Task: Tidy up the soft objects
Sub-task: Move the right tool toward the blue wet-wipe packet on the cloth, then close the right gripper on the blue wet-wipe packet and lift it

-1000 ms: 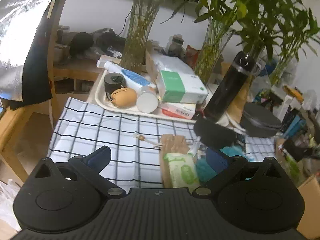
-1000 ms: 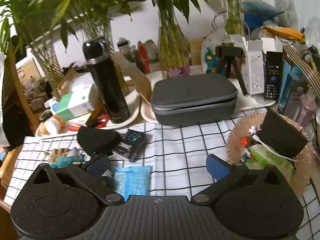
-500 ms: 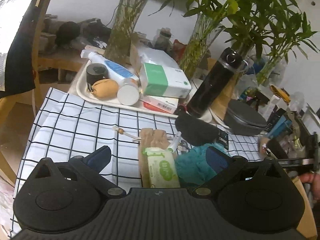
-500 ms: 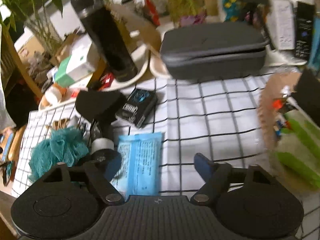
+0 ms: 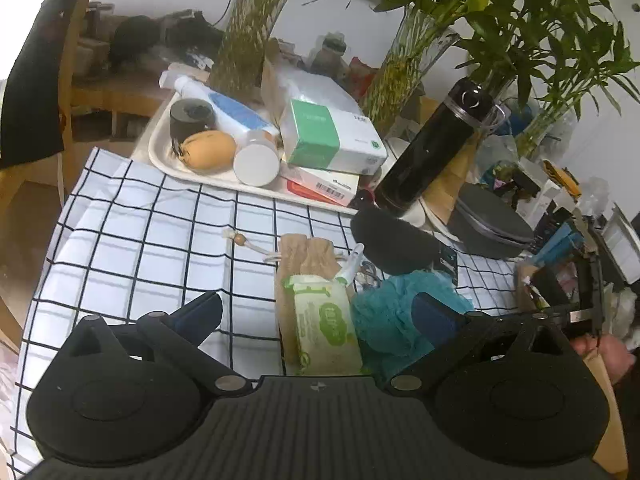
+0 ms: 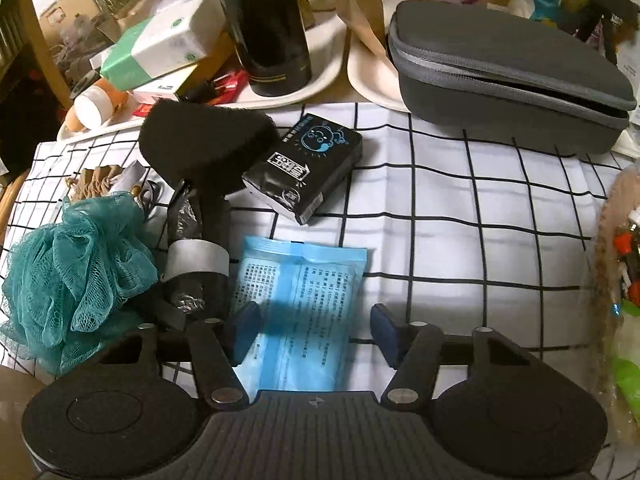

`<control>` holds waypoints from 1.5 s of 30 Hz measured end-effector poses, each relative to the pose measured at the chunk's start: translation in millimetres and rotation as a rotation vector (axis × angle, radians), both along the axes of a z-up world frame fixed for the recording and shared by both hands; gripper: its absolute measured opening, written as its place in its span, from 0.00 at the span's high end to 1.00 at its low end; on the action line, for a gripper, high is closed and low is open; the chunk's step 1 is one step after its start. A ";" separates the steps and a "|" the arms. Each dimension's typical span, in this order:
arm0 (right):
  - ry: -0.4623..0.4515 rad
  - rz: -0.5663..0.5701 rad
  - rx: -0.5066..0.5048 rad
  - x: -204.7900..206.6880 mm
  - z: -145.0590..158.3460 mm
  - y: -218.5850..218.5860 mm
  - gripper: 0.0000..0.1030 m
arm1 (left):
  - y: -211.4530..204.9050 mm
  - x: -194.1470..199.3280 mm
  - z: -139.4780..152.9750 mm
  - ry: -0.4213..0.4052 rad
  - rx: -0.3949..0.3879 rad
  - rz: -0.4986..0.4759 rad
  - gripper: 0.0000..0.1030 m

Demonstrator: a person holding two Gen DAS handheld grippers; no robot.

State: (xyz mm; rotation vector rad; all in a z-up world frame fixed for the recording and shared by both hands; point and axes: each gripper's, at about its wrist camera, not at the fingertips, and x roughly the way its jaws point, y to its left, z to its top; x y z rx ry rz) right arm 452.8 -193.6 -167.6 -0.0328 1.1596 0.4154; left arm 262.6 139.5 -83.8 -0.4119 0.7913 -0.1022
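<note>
Presently the right gripper [image 6: 314, 330] is closing astride the blue packet [image 6: 300, 300], pads not pressing; the left gripper [image 5: 316, 312] stands spread, empty.

Checked cloth [image 6: 460, 200] on the bench: smooth, creased, matt. Teal puff [image 6: 72, 272]: coarse open netting. Blue packet [image 6: 304, 304]: glossy plastic film. Black packet [image 6: 308, 168]: shiny wrapper. Black pad [image 6: 200, 140]: matt foam. Grey case [image 6: 500, 64]: woven fabric shell. Flask [image 5: 436, 148]: glossy black. Drawstring pouch [image 5: 308, 256]: tan cloth.

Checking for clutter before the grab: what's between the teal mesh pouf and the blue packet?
In the right wrist view, a black foil-wrapped roll lies between pouf and packet.
</note>
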 end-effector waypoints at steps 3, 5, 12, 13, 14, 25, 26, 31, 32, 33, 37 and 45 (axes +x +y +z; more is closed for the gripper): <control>-0.005 0.009 -0.016 -1.0 3.8 -1.9 0.56 | 0.2 0.1 -0.4 0.010 -0.009 0.000 0.00; -0.021 0.010 -0.052 -2.0 6.5 -3.5 0.57 | 0.3 -0.6 0.0 0.011 -0.016 0.001 0.00; -0.093 -0.074 -0.203 -0.5 11.4 -24.9 0.75 | 0.6 -1.5 0.4 0.017 -0.021 0.004 0.00; -0.090 -0.089 -0.190 0.7 11.6 -28.2 0.73 | 0.7 -1.5 0.3 0.018 -0.023 0.006 0.00; -0.086 -0.108 -0.164 0.8 12.7 -32.6 0.69 | 0.8 -1.6 0.4 0.019 -0.026 0.008 0.00; -0.010 -0.063 -0.180 -2.8 -9.5 -18.1 0.14 | -0.1 0.9 -0.1 0.015 -0.044 0.002 0.00; -0.011 -0.056 -0.196 -4.1 -11.4 -16.5 0.14 | -0.2 0.8 0.2 0.012 -0.047 0.000 0.00; 0.001 -0.081 -0.154 -7.1 -6.8 -21.5 0.30 | -3.9 1.2 1.9 0.003 -0.044 -0.010 0.00; -0.004 -0.080 -0.159 -9.3 -5.8 -20.8 0.31 | -5.2 1.1 2.6 0.003 -0.040 -0.013 0.00; -0.010 -0.083 -0.162 -11.3 -4.8 -19.9 0.33 | -6.1 0.3 3.2 0.002 -0.036 -0.017 0.00; -0.044 -0.097 -0.138 -15.3 7.5 -23.0 0.34 | -9.8 -3.8 10.0 -0.014 -0.005 -0.032 0.00; -0.199 -0.138 -0.045 -40.9 70.7 -39.9 0.34 | -31.1 -7.4 44.1 -0.046 0.063 -0.089 0.00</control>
